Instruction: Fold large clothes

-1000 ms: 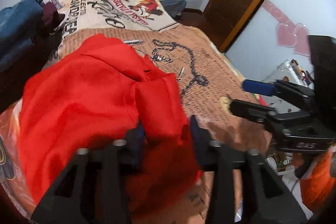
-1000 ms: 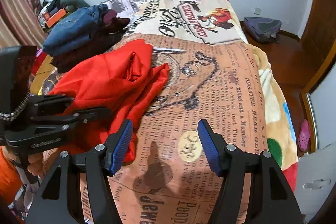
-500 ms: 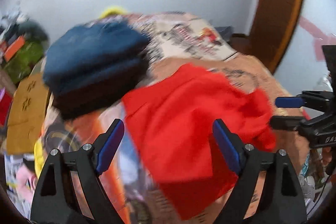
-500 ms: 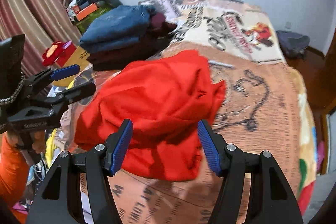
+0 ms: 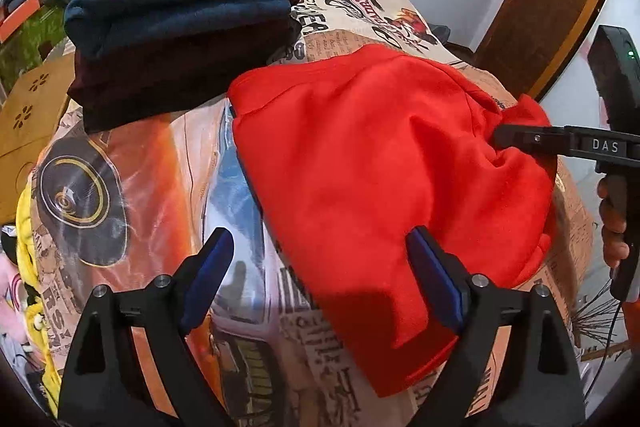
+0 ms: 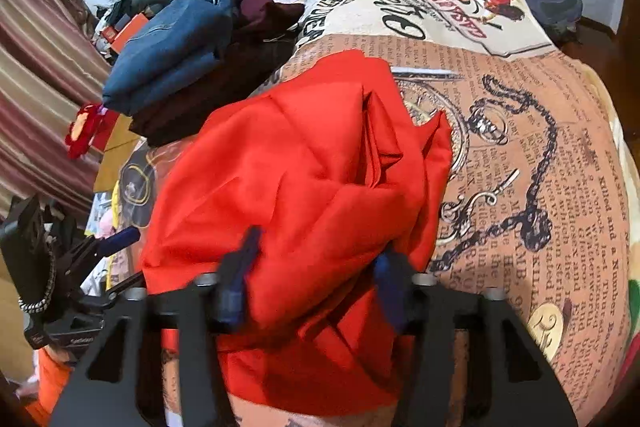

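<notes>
A second ago our left gripper had a bunch of the red garment between its fingers; now those fingers are spreading wide and hold nothing, with the near left edge of the cloth lying just under them. Our right gripper, which stood open over bare bedspread a second ago, has come across onto the garment, and its fingers are closing with a thick fold of red cloth between them; the blur keeps us from telling whether the pads press yet. We judge that the hands are trading holds: the left has let its part drop and the right is taking the near right side, probably to draw it out or fold it over.

The garment lies on the bed, toward its near left part, just in front of a stack of folded clothes, blue on top and dark below. It is a plain bright red piece, soft and matte, heaped in loose folds with several creases on its right side, not yet laid flat
</notes>
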`<state>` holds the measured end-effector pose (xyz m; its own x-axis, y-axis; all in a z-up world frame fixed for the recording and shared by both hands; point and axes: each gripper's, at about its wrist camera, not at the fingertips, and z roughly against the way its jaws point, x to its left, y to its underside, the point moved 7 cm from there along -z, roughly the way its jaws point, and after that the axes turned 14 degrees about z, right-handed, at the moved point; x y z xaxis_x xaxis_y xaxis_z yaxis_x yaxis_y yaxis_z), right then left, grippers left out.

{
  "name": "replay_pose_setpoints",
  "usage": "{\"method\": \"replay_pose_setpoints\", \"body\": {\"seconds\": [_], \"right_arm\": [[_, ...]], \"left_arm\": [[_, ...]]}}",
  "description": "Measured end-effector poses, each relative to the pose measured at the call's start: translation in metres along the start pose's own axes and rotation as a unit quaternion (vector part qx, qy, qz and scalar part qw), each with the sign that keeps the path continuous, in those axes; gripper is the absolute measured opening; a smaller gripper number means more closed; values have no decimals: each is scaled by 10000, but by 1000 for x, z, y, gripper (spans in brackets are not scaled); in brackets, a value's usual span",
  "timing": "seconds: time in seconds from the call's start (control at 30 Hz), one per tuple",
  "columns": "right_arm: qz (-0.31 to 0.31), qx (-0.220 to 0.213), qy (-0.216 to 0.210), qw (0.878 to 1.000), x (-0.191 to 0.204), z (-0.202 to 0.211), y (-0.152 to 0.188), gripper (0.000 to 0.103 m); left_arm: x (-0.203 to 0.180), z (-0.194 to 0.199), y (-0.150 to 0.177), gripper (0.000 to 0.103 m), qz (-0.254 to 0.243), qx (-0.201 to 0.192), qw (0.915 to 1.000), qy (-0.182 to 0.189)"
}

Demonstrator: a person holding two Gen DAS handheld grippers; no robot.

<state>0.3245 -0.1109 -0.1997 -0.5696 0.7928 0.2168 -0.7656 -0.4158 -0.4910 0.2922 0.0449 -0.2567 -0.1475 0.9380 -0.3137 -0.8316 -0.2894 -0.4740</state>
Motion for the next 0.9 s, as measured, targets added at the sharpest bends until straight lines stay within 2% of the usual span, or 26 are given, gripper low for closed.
{"method": "replay_pose_setpoints", "body": {"seconds": [0.03,0.23,0.4,0.53,0.63,0.7,0.8,0.9], "right_arm": [[95,-14,102,9999,2,5,-1,19],[724,-539,298,9955,23,56,-4,10],[910,-547,306,9939,23,81,12,7],[756,-276,360,9961,5,67,34,7],[597,30,373,9975,-10,46,53,7],[502,198,284,9981,-16,32,66,7],[496,273,242,9981,-18,24,76,7],[537,107,271,9981,-19,33,72,13]], "left_arm": [[0,1,-2,90,11,17,10000,1],[-5,18,-10,90,-96,-84,9999,-68],[-19,40,-15,90,-299,-323,9990,-53],[-27,42,-7,90,-489,-311,9983,-104],[-24,25,7,90,-630,-75,9976,-291],[-20,15,13,91,-544,49,9982,-226],[-13,14,15,92,-283,121,9995,-25],[-10,18,12,91,-235,92,9997,-65]]}}
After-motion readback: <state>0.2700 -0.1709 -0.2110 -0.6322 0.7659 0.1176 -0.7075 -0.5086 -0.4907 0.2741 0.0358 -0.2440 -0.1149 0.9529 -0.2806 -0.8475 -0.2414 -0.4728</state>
